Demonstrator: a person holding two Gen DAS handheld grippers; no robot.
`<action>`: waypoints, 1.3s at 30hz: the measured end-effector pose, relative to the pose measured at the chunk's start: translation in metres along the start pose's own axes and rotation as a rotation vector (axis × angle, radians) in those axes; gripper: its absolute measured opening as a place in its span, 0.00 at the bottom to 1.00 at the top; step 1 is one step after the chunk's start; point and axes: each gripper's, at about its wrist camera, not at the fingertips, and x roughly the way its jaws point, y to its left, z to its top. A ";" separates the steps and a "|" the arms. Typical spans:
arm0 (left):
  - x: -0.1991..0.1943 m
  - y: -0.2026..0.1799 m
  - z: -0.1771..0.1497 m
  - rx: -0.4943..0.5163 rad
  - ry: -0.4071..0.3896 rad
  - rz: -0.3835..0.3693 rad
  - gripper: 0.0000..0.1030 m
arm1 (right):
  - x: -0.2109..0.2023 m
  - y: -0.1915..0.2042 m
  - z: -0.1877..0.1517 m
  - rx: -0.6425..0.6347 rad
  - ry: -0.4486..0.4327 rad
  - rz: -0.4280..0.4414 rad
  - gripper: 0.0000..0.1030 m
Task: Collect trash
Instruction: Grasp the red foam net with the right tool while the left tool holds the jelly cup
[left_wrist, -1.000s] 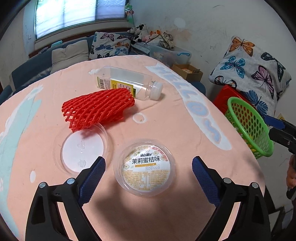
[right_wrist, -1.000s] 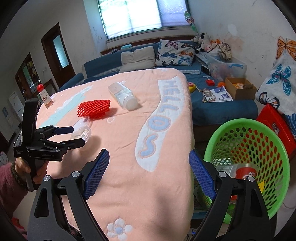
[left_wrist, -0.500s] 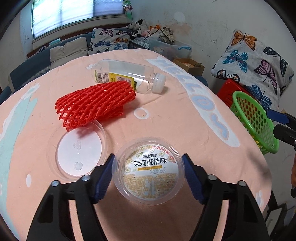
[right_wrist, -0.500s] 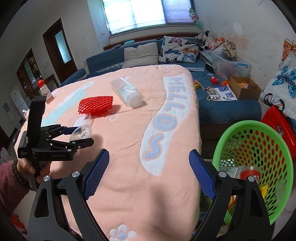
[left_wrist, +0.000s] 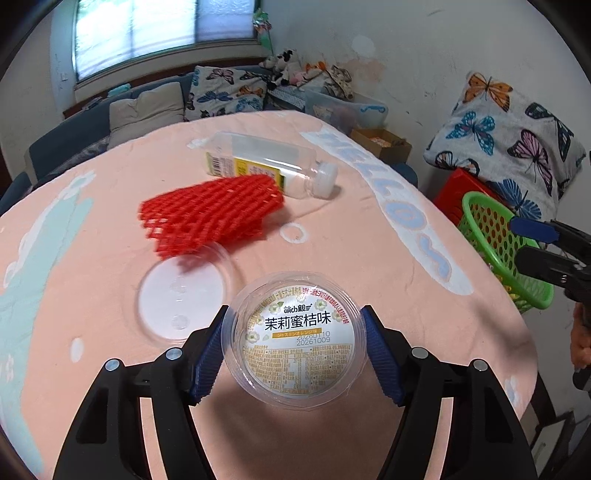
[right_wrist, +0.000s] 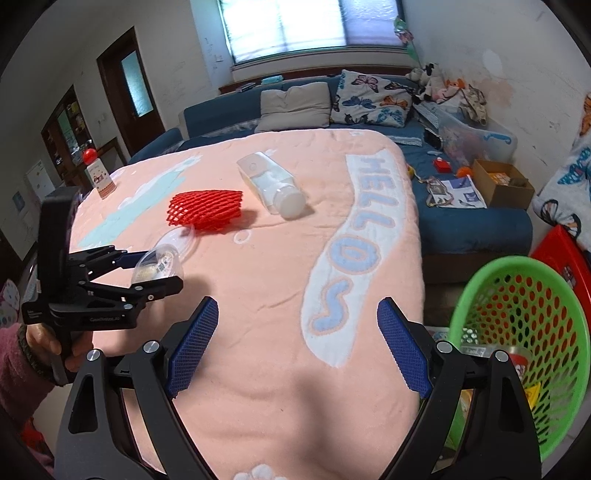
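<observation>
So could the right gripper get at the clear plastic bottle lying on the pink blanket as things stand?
Probably yes. The right gripper is open and holds nothing, and bare pink blanket lies between it and the clear plastic bottle. The left gripper, shut on the clear jelly cup, sits off to one side.

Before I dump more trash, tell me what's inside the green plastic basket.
Through the green plastic basket's open top, some trash shows near the bottom: a red-and-white container, crumpled clear wrapping and a yellow scrap. The right gripper's arm covers whatever lies lower.
</observation>
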 end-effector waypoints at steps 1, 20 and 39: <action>-0.005 0.003 -0.001 -0.008 -0.003 0.007 0.65 | 0.002 0.003 0.002 -0.010 0.002 0.005 0.85; -0.085 0.090 -0.032 -0.183 -0.072 0.134 0.65 | 0.088 0.087 0.065 -0.311 0.083 0.155 0.78; -0.083 0.122 -0.045 -0.246 -0.062 0.135 0.65 | 0.209 0.138 0.120 -0.464 0.206 0.240 0.73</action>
